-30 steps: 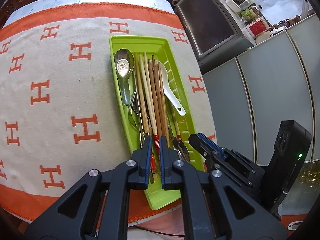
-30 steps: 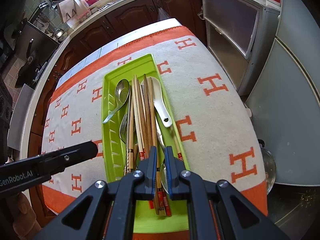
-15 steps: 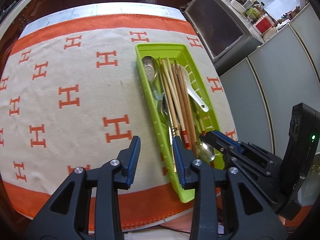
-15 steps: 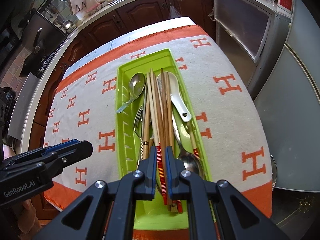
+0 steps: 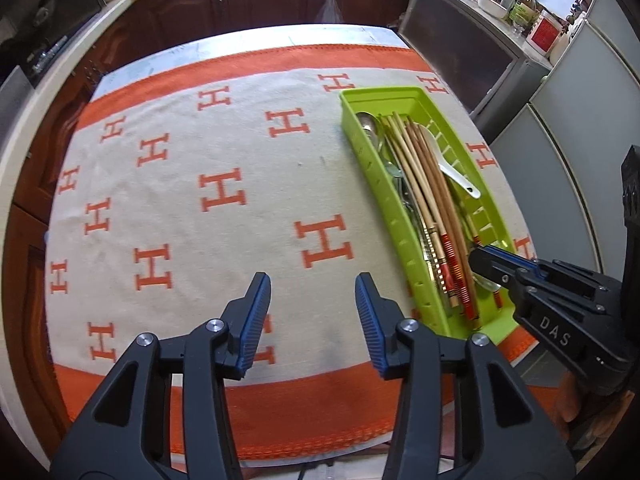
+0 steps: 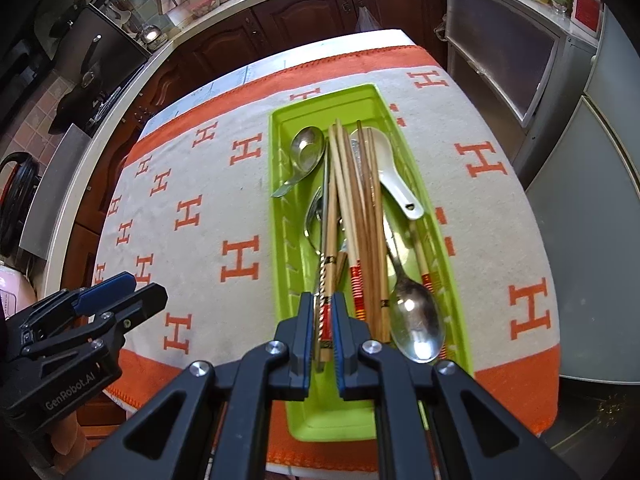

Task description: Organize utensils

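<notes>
While the left gripper [image 5: 312, 320] hangs wide apart over bare cloth [image 5: 200, 200], empty, the right gripper [image 6: 322, 334] sits nearly closed at the near end of the green tray [image 6: 280, 208], a banded chopstick [image 6: 326, 280] between its pads; whether it truly pinches, I cannot tell; the whole bundle of chopsticks runs six to twelve o'clock, straight along the right tool's fingers; from the left gripper the tray lies at two o'clock, so the right is plainly nearer.
</notes>
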